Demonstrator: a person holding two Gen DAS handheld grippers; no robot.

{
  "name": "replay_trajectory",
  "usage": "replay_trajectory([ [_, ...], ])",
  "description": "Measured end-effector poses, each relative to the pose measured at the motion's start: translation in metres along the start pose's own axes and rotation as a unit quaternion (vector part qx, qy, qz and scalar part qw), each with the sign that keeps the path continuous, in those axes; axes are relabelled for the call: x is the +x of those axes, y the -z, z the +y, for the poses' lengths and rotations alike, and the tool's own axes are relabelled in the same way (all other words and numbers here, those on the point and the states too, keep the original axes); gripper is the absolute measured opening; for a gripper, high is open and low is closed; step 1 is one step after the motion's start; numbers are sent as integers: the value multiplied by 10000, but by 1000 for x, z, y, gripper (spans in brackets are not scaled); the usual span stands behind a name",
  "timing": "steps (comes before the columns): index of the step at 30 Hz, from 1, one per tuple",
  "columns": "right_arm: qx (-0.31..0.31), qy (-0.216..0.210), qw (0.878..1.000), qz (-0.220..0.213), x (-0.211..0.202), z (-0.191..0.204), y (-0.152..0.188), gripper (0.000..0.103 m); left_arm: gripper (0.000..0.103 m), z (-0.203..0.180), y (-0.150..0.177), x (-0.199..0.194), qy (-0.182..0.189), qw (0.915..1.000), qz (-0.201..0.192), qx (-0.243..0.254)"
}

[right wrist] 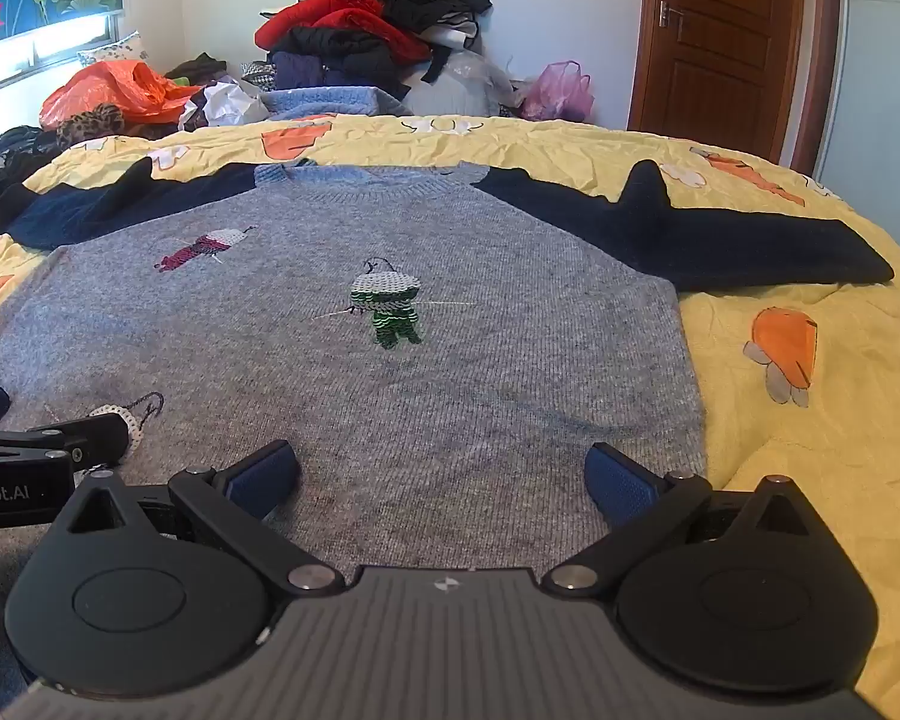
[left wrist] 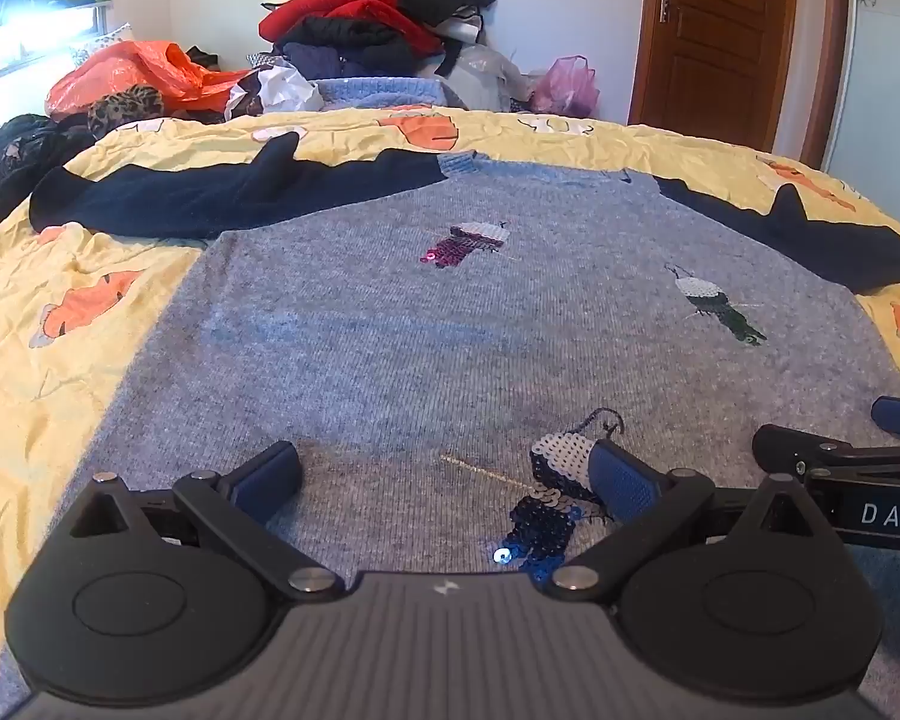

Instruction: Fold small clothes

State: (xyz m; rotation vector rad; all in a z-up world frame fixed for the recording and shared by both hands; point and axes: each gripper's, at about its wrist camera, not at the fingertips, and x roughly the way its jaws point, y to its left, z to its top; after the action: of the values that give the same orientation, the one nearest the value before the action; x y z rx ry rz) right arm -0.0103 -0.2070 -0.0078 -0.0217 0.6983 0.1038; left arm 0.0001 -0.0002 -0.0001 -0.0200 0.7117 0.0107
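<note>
A grey knit sweater (left wrist: pixel 402 330) (right wrist: pixel 342 396) with navy sleeves (left wrist: pixel 210 192) (right wrist: pixel 720 240) lies flat and face up on the yellow bedspread, both sleeves spread out sideways. Sequin bird figures (right wrist: pixel 387 306) decorate its front. My left gripper (left wrist: pixel 444 477) hovers open over the sweater's lower left part, with a blue sequin bird (left wrist: pixel 549 516) between its fingers. My right gripper (right wrist: pixel 444 477) hovers open over the lower right part, near the sweater's side edge. Each gripper's fingers show at the other view's edge. Neither holds any cloth.
A yellow bedspread (right wrist: pixel 810 450) with orange prints covers the bed. At the far side lie a heap of red and dark clothes (left wrist: pixel 378 18), an orange plastic bag (left wrist: pixel 132 75) and a pink bag (right wrist: pixel 558 90). A brown door (right wrist: pixel 714 36) stands at the back right.
</note>
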Motion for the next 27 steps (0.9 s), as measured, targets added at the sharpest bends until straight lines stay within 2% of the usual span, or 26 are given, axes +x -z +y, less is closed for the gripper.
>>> replay_trajectory([
  [27, -4, 2, 10000, -6, 0, 0, 1, 103, 103, 1, 0, 0, -3, 10000, -34, 5],
])
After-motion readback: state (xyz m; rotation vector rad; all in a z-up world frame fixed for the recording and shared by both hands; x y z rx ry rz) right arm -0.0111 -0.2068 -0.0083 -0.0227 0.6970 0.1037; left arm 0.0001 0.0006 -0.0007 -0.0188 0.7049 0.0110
